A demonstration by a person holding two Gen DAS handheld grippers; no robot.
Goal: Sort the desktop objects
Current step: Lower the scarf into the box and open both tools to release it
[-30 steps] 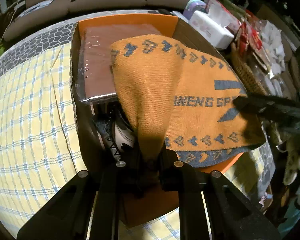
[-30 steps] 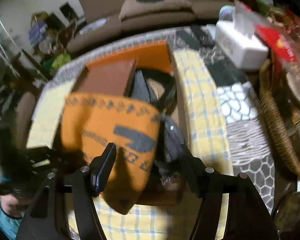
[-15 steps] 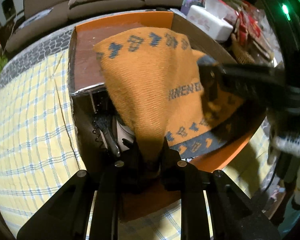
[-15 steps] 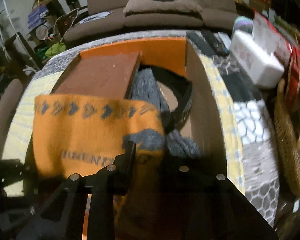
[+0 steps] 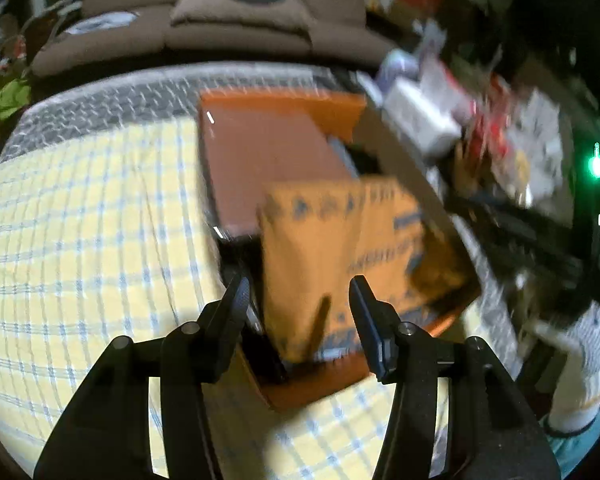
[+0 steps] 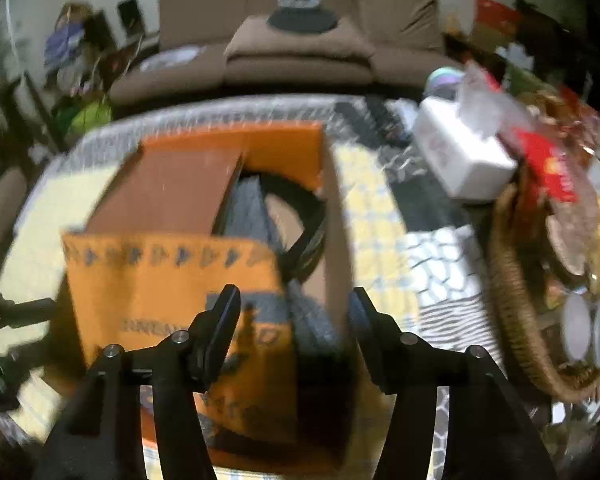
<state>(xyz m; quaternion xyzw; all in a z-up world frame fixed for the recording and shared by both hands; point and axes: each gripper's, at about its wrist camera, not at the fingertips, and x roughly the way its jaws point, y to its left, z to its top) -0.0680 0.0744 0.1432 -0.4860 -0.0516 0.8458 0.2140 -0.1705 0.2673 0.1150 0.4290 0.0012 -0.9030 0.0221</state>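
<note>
Left claw, spreading and gripping nothing, hangs over the towel's near edge in the box, the cloth running ahead and rightward, while the right claw, also spreading empty, hangs above its right end.

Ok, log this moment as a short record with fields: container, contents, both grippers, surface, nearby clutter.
container: orange box, open-topped
contents: orange towel with blue pattern lying on top at the near end; brown flat item behind it; black belt coiled inside
left gripper: jaws opening, nothing pressed between them
right gripper: jaws opening, nothing gripped
surface: yellow checked tablecloth
nearby: white tissue box, wicker basket to the right
</note>
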